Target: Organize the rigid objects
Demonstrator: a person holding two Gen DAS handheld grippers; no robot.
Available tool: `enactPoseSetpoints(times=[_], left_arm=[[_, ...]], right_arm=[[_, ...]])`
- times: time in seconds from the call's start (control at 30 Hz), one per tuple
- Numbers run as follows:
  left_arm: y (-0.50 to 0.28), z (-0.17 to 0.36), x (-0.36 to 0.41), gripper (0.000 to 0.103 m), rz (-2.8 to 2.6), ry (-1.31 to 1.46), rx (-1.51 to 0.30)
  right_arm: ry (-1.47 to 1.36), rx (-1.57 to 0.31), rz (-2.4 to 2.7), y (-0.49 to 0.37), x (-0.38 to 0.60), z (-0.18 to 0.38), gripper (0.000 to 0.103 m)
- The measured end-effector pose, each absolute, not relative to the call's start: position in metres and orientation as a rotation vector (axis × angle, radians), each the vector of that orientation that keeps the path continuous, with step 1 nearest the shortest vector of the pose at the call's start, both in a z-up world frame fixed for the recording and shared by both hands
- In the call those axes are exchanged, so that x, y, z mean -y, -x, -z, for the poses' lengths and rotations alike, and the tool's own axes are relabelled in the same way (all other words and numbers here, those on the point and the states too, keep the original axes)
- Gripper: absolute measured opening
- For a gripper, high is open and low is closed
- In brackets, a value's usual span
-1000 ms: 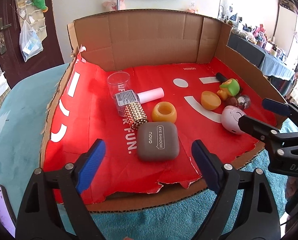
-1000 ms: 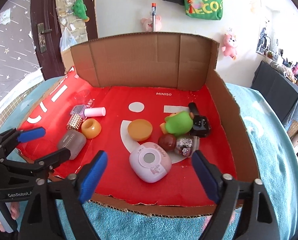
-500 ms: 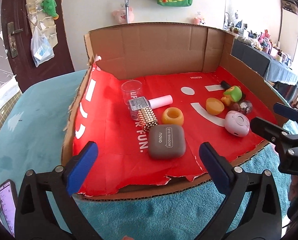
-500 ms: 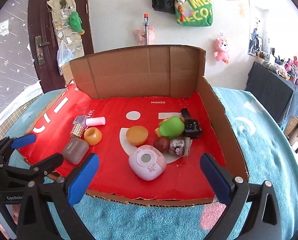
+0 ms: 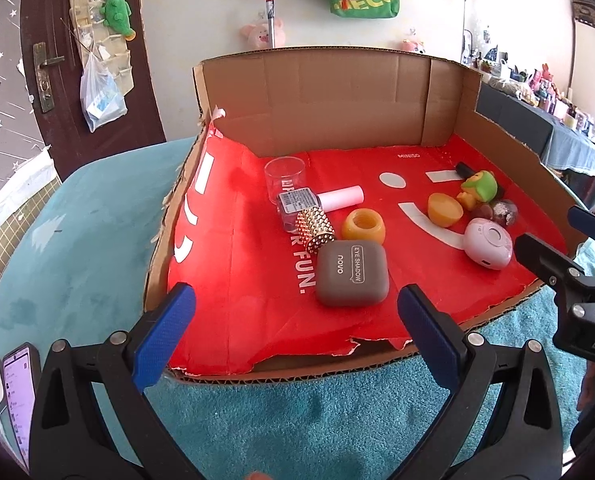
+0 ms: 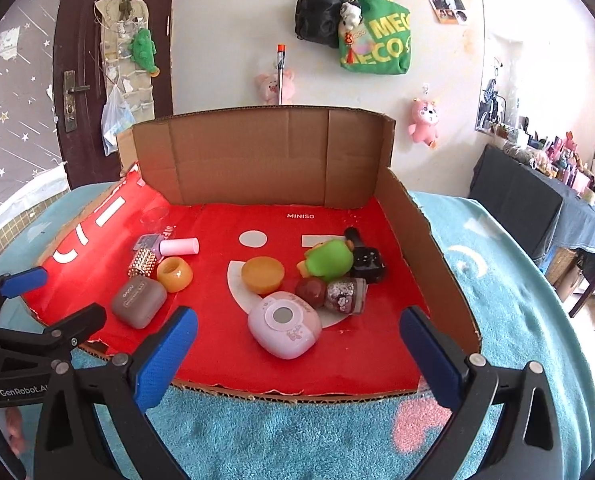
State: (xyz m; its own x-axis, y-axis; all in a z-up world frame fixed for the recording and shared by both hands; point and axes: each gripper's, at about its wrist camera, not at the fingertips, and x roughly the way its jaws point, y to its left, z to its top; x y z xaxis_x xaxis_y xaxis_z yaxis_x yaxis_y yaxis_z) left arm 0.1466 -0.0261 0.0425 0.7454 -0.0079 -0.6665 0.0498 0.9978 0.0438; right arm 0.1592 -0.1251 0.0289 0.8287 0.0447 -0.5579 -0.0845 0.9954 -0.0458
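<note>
Smooth rounded grey case (image 5: 352, 273), corrugated cardboard tray (image 5: 337, 92).

Grey case (image 5: 352, 273) reads "EYE SHADOW", "novo"; red liner (image 6: 306, 216) "MINISO" at 12 o'clock, "R FUN."; left tongs (image 6: 21, 391) body "GenRobot.A".

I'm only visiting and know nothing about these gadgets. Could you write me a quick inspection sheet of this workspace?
Surface: cardboard tray lined red, on teal cloth.
Job's things: brown eye shadow case, pink case, green toy, orange ring, studded cylinder, clear cup.
Clutter: phone on the cloth.
Grippers: left gripper and right gripper, jaws wide, empty, just opened.
Cables: nothing seen.
Surroundings: door, green bag.
</note>
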Motion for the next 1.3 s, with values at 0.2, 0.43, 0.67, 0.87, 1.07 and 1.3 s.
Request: enactPoseSetpoints(times=[0.2, 0.43, 0.67, 0.87, 1.07, 1.3], left_arm=[[-0.145, -0.04, 0.028, 0.103, 0.015, -0.08, -0.726], [-0.144, -0.038, 0.029, 0.103, 0.009, -0.091, -0.723], [-0.144, -0.038, 0.031, 0.103, 0.001, -0.1, -0.724], [-0.144, -0.038, 0.031, 0.103, 0.001, -0.099, -0.724], [-0.143, -0.041, 0.027, 0.103, 0.019, -0.068, -0.728], [-0.129, -0.05, 0.026, 0.103, 0.038, -0.054, -0.707]], right_arm=[[0.058, -0.604, -0.047, -0.16, 0.129, -0.023, 0.103], [0.063, -0.613, -0.027, -0.161, 0.132, -0.019, 0.103], [0.063, -0.618, -0.028, -0.162, 0.133, -0.017, 0.103], [0.063, -0.618, -0.031, -0.162, 0.134, -0.016, 0.103], [0.06, -0.607, -0.043, -0.158, 0.133, -0.022, 0.103], [0.053, -0.577, -0.074, -0.137, 0.134, -0.038, 0.103]])
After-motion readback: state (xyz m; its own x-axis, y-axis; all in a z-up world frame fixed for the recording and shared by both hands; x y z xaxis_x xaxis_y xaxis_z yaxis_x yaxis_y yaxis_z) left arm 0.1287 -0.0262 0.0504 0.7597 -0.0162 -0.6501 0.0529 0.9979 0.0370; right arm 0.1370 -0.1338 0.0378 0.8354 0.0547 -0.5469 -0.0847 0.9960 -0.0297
